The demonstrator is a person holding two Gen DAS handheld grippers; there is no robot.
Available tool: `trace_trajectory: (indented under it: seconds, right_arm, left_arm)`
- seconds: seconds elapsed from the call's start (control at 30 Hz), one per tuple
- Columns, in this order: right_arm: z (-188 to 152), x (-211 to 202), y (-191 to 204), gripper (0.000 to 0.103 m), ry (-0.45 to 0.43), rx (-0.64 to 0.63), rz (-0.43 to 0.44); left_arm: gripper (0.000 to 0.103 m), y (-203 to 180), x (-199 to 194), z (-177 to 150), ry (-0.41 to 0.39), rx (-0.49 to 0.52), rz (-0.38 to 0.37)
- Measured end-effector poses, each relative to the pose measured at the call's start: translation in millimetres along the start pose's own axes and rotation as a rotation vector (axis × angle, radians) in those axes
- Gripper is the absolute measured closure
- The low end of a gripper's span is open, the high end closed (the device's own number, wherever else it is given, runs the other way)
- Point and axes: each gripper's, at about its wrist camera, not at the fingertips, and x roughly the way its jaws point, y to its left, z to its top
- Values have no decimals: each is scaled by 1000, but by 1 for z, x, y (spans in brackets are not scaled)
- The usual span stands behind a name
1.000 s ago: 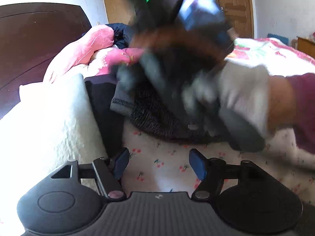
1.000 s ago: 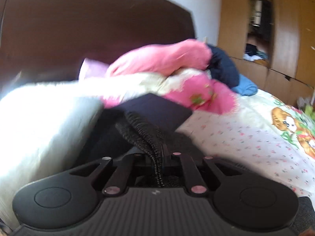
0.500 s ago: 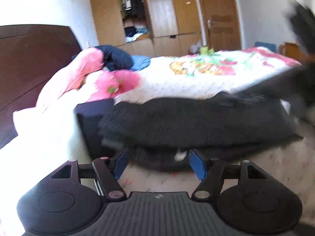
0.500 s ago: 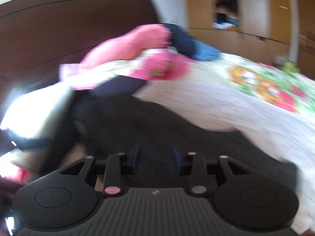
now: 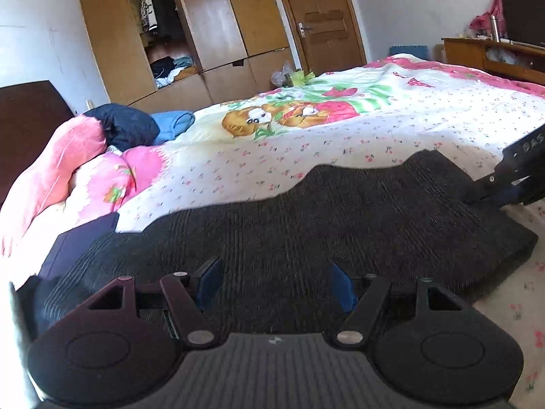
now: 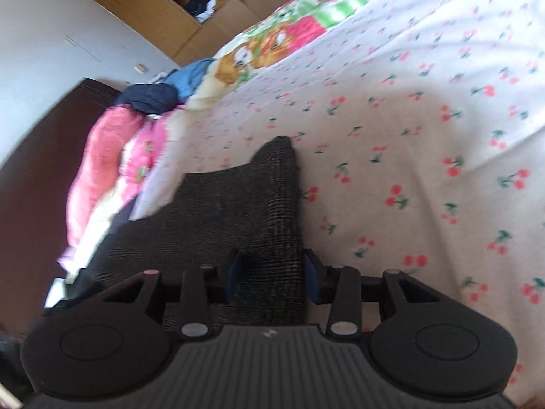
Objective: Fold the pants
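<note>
- A bed (image 5: 391,126) fills most of both views, covered by a white sheet printed with small red cherries and a large cartoon-animal picture further back.
- A wooden wardrobe (image 5: 211,34) stands against the far wall with one section open, clothes hanging and piled inside; a brown door (image 5: 320,17) is beside it.
- The dark headboard (image 6: 37,156) runs along the head of the bed.
- The pants (image 5: 289,225) — dark grey, with a ribbed knit texture — lie spread flat across the near part of the bed, stretching from the pillow end to the right side of the left wrist view.
- A pink quilt (image 5: 68,167) is bunched up at the head of the bed, with a navy garment (image 5: 126,126) and a blue cloth (image 5: 173,121) just beyond it.
- A folded dark blue item (image 5: 78,238) lies beside the pants, between them and the pink quilt.
- The left claw (image 5: 274,286) hovers low over the pants with its blue pads (image 5: 209,283) well apart, nothing pinched between them.
- The right claw (image 6: 270,274) sits at the far end of the pants — its jaws have just been opening, and the edge of the fabric lies between the blue pads (image 6: 234,271). The pad on the left side does not press the cloth; whether the other still touches the edge, I cannot tell.
</note>
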Motion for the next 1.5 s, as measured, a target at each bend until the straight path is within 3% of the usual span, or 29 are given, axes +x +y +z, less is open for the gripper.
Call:
trace_trajectory:
  seconds: [0.07, 0.17, 0.27, 0.33, 0.5, 0.53, 0.57, 0.7, 0.77, 0.83, 0.9, 1.03, 1.2, 1.33, 1.5]
  right_arm:
    - [4, 3, -4, 55, 33, -8, 55]
    - [8, 13, -22, 54, 69, 81, 149]
    - [14, 17, -27, 64, 100, 128, 214]
    - [18, 13, -23, 64, 88, 84, 260]
    - [17, 48, -20, 65, 168, 82, 244]
    - [17, 52, -15, 72, 160, 80, 231]
    - [17, 54, -10, 89, 160, 82, 219]
    - [18, 48, -5, 92, 143, 141, 251]
    - [16, 43, -12, 95, 138, 216, 279]
    - [14, 43, -15, 95, 145, 241, 287]
    - [14, 44, -18, 95, 151, 258, 312]
    - [17, 40, -24, 94, 154, 262, 344]
    - [26, 25, -26, 94, 133, 271, 366]
    - [44, -19, -34, 94, 82, 221, 312]
    - [69, -102, -62, 95, 23, 134, 52]
  left_arm:
    - [23, -5, 5, 5, 10, 0, 0]
    - [22, -11, 31, -2, 127, 55, -35]
    - [22, -18, 31, -6, 120, 98, -24]
    - [22, -18, 24, -1, 116, 106, -31]
    - [22, -23, 18, 9, 68, 97, -40]
    - [22, -24, 17, 13, 61, 86, -46]
    - [22, -27, 16, 16, 46, 79, -61]
    - [22, -54, 26, 22, 49, 145, -122]
    - [33, -73, 38, 20, 93, 175, -142]
    - [66, -83, 42, 23, 116, 157, -180]
    - [92, -96, 42, 25, 138, 183, -235]
    - [93, -130, 38, 28, 127, 329, -148]
    - [93, -136, 29, 49, 123, 261, -187]
    - [93, -161, 20, 69, 73, 235, -280]
    - [92, -231, 12, 83, 5, 231, -475]
